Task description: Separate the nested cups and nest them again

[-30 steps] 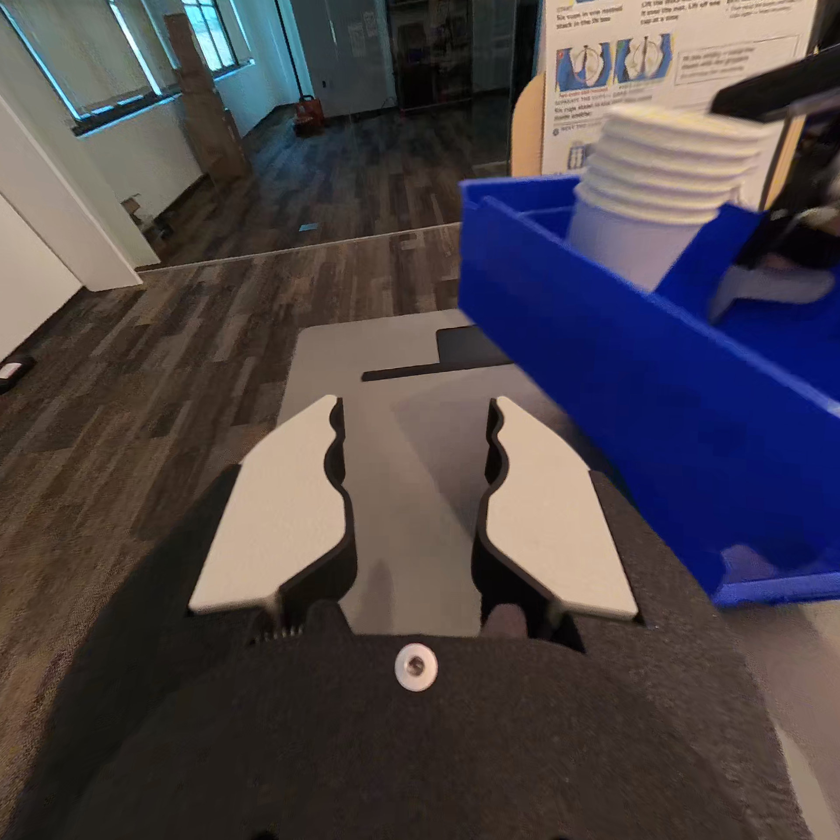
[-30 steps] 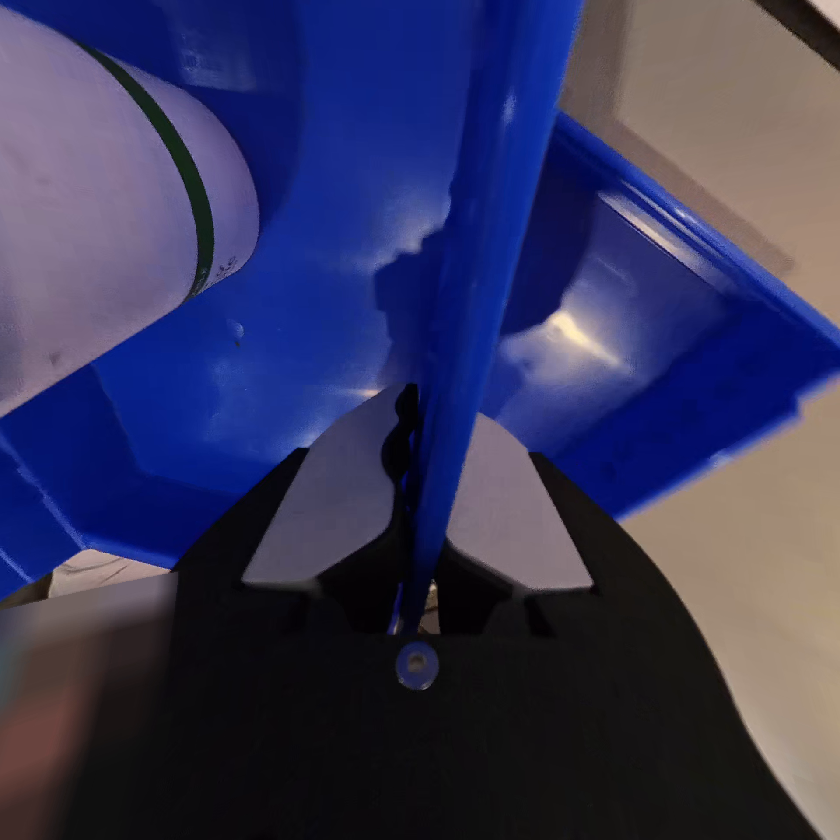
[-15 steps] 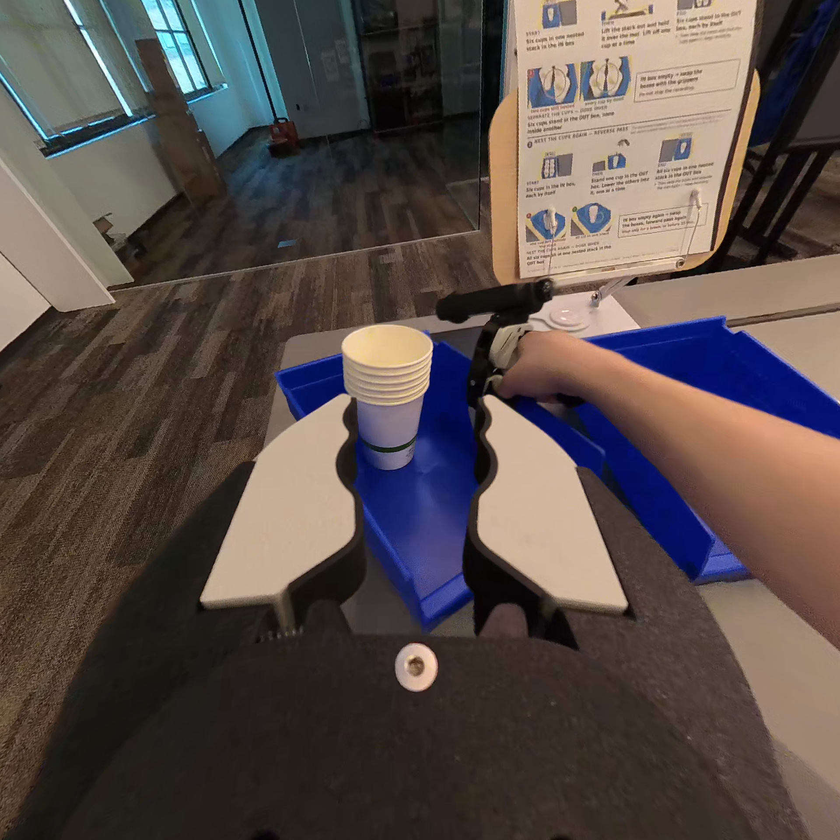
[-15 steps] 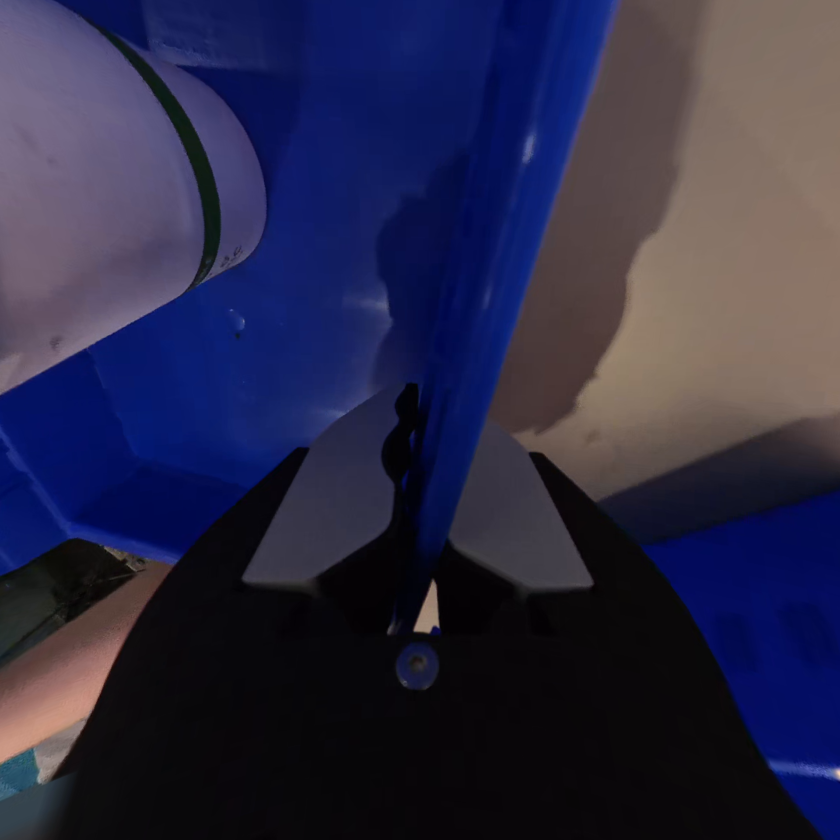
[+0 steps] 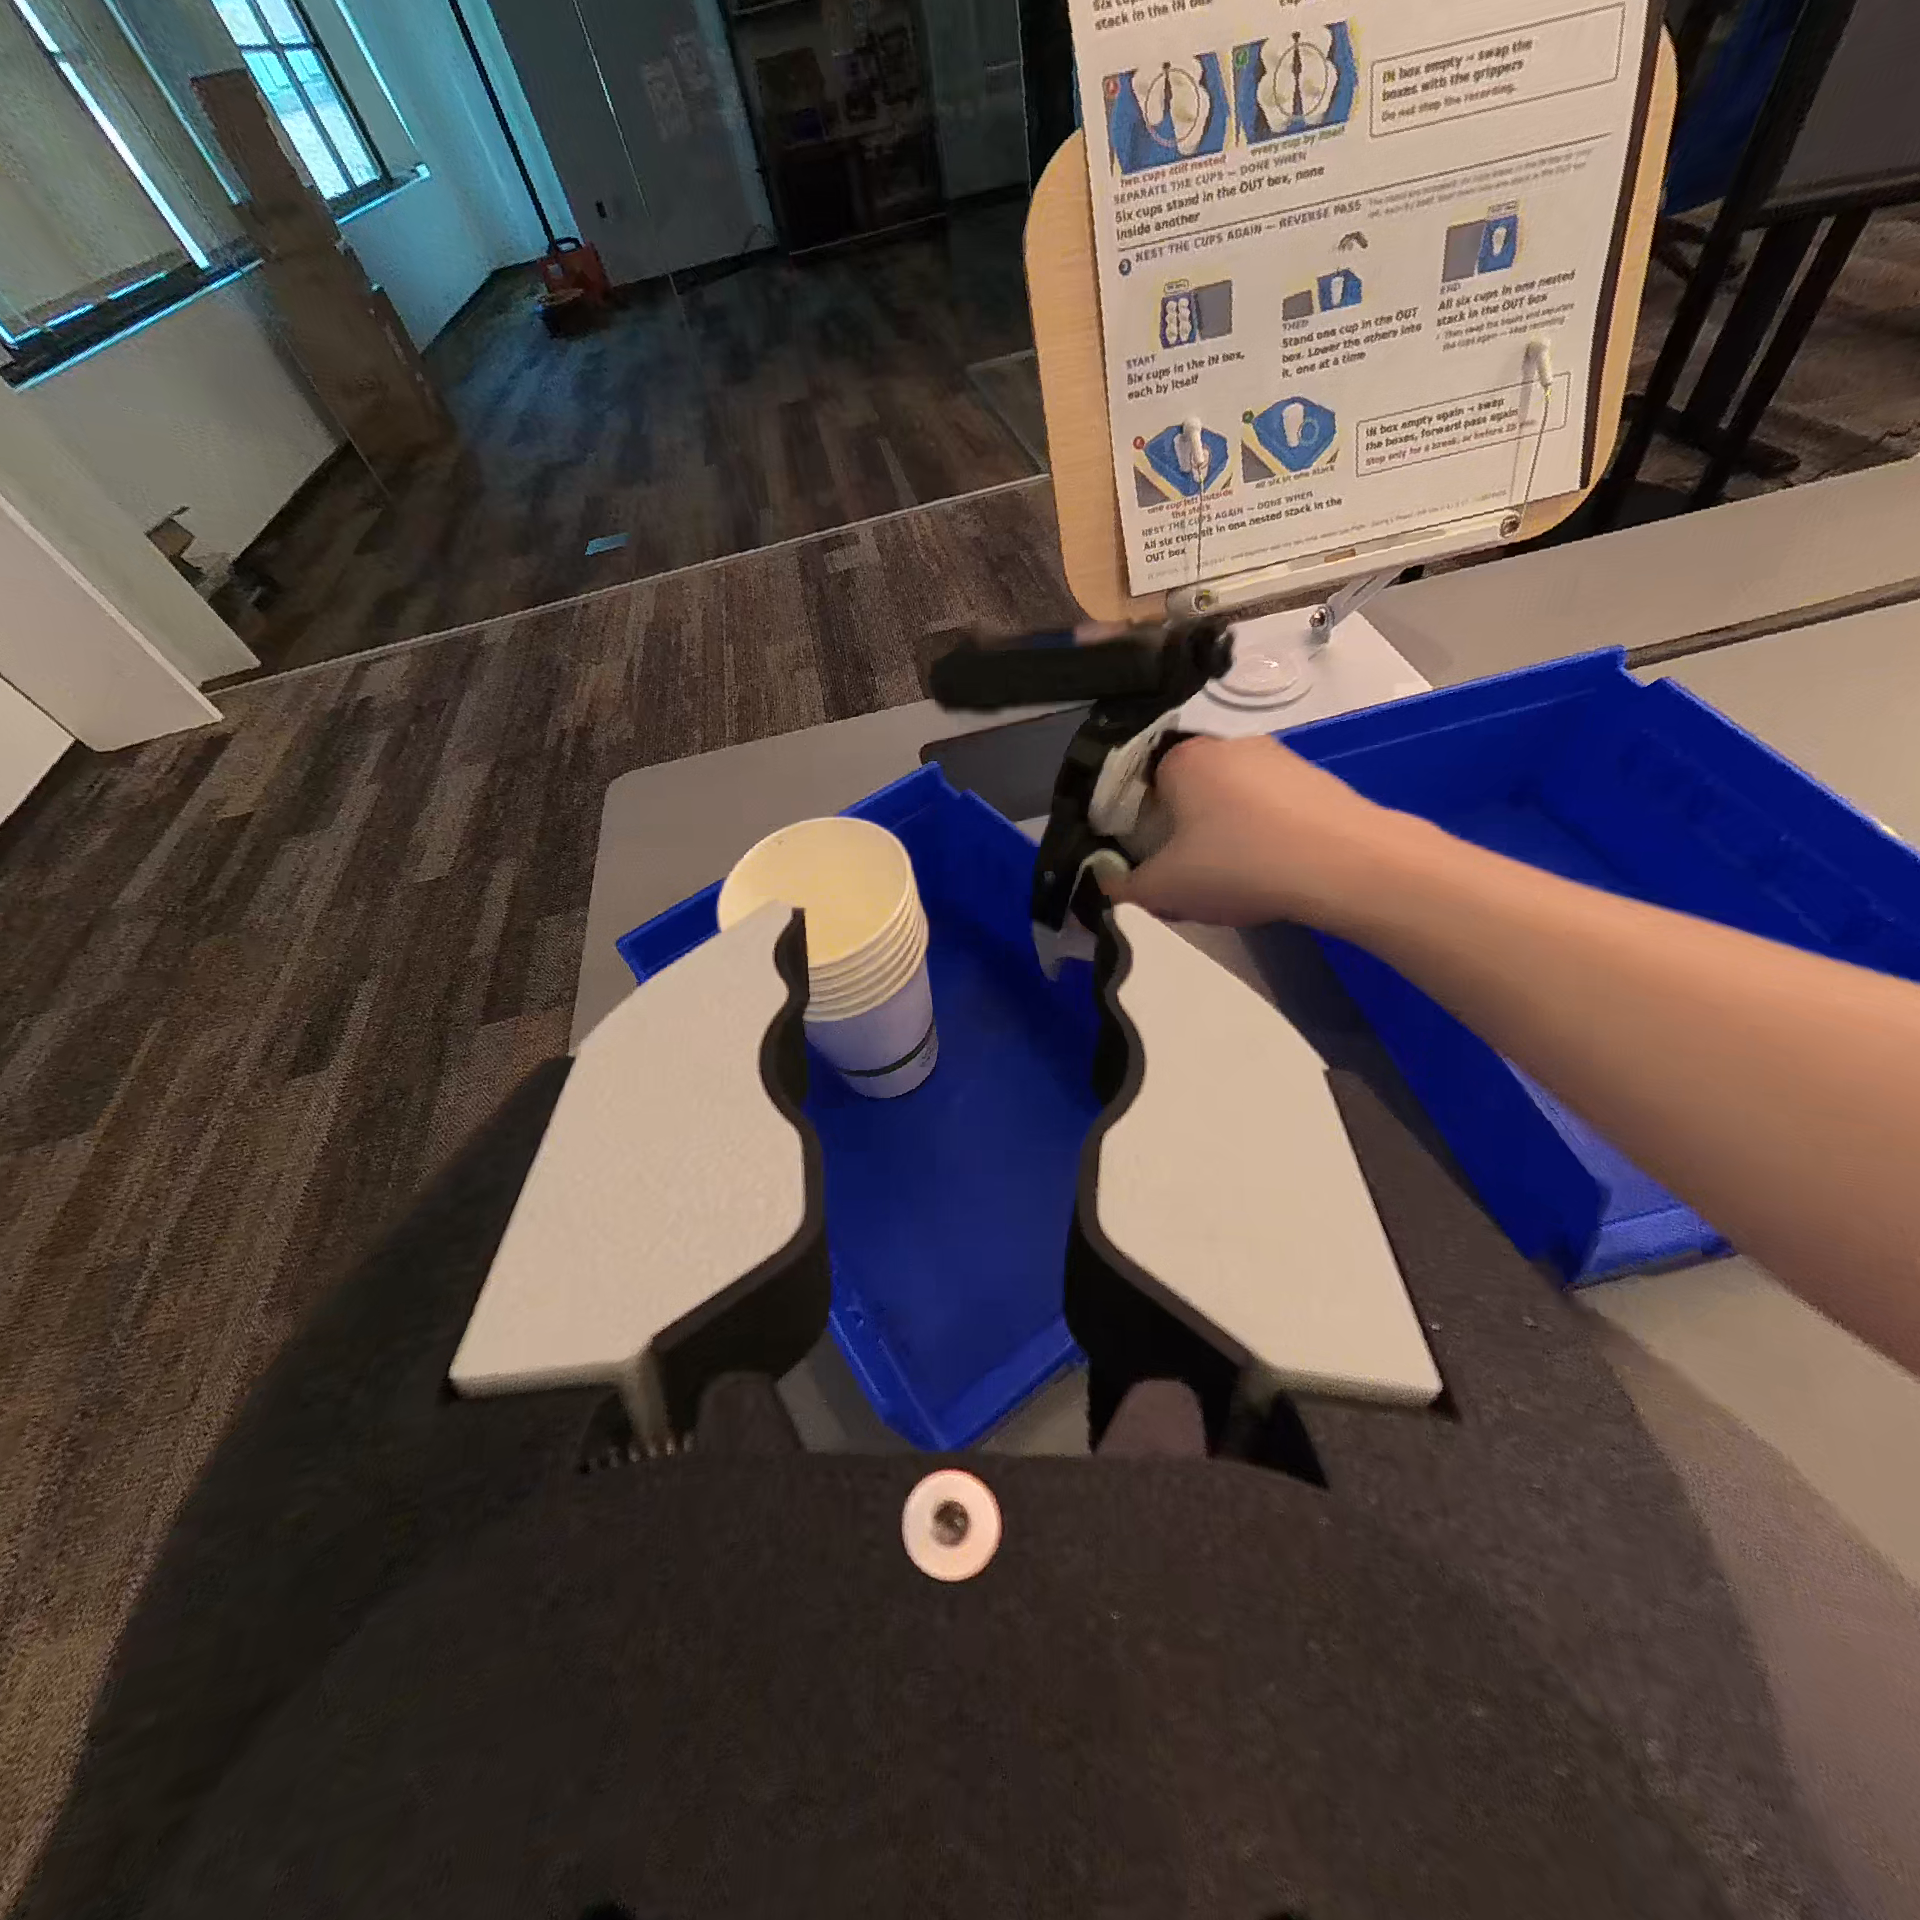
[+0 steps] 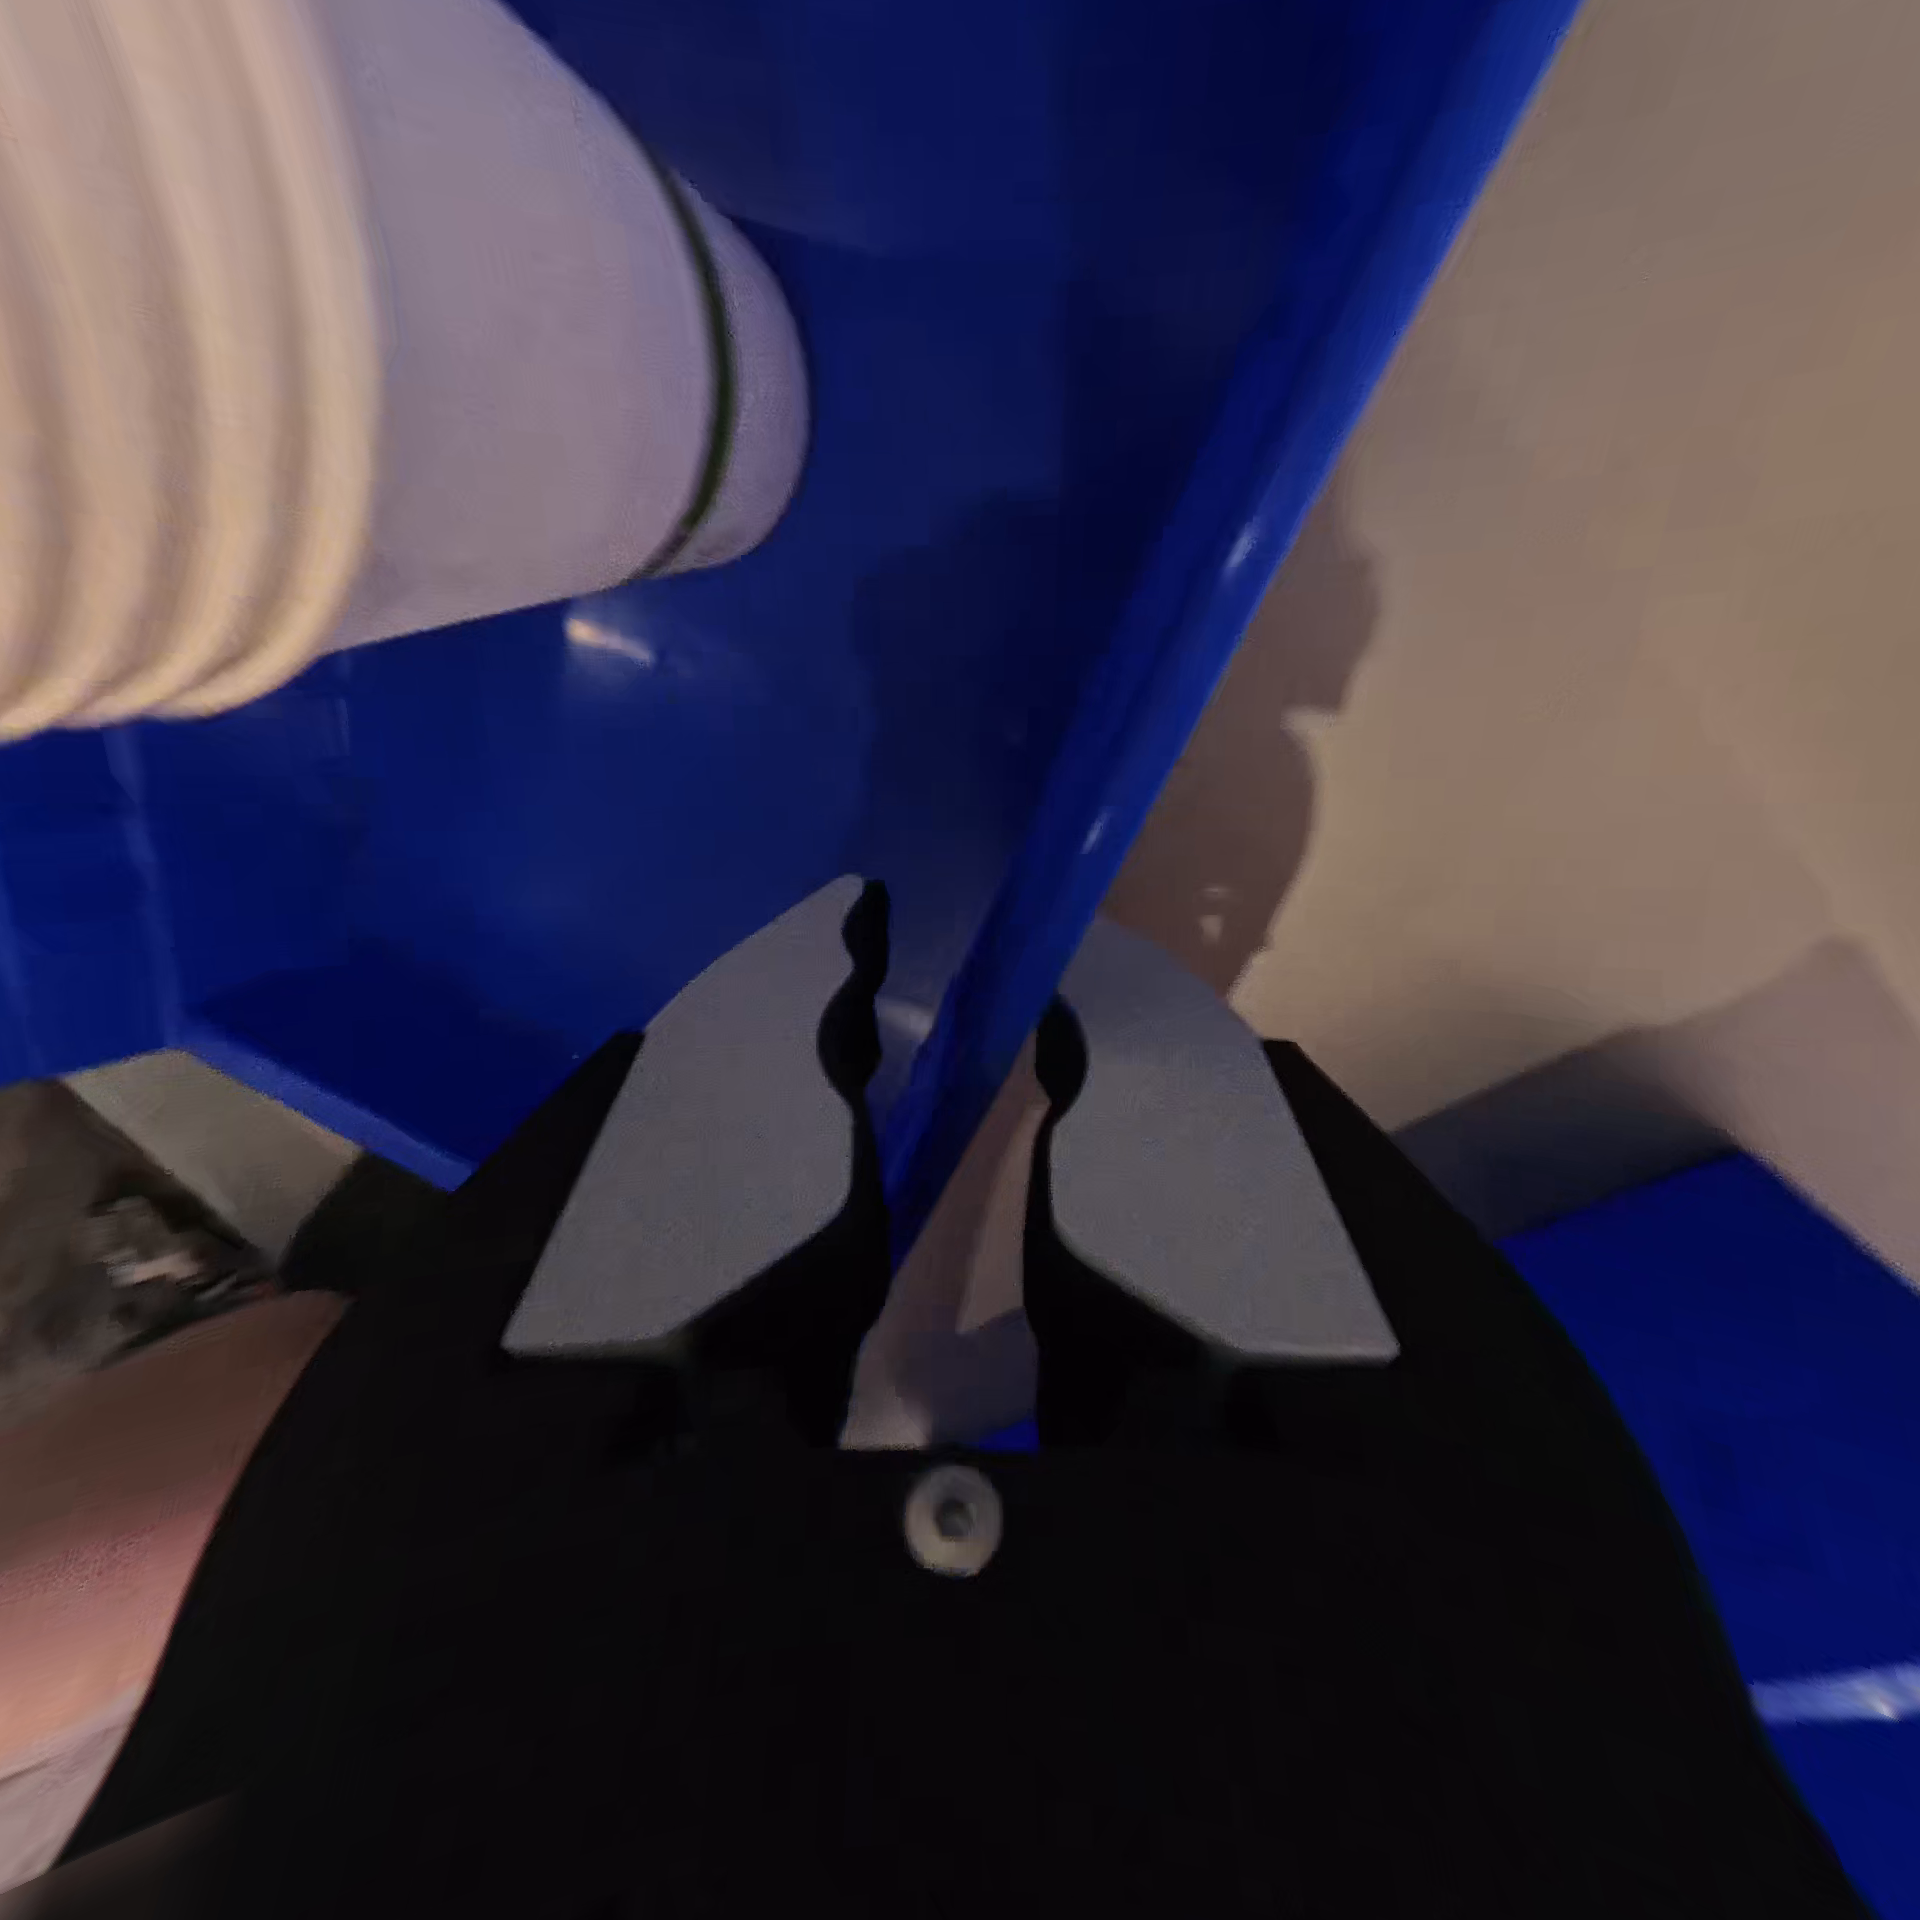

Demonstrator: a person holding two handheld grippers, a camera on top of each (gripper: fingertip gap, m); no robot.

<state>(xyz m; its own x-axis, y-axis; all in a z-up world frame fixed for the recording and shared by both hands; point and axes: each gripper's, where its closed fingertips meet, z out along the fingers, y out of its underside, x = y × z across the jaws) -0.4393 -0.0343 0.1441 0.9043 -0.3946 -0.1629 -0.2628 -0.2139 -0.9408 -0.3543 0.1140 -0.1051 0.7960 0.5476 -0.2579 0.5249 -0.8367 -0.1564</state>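
A stack of nested white paper cups (image 5: 868, 966) with a dark band stands upright in the left blue bin (image 5: 956, 1247). My left gripper (image 5: 951, 935) is open and empty, held above the near end of that bin. My right gripper (image 5: 1070, 883), held by a hand, is at the bin's right wall. In the right wrist view my right gripper (image 6: 971, 925) has its jaws slightly apart around the bin wall (image 6: 1143, 675); the left finger stands clear of the wall. The cup stack (image 6: 416, 364) lies close on the left of that view.
A second blue bin (image 5: 1621, 831), empty as far as I see, sits to the right on the grey table (image 5: 665, 831); it also shows in the right wrist view (image 6: 1714, 1299). An instruction board (image 5: 1340, 291) stands at the back. The person's forearm (image 5: 1558, 997) crosses over the right bin.
The bin with the cups has come down onto the table at the left. My right gripper's jaws, shut on the bin wall before, have opened. My left gripper has stayed open.
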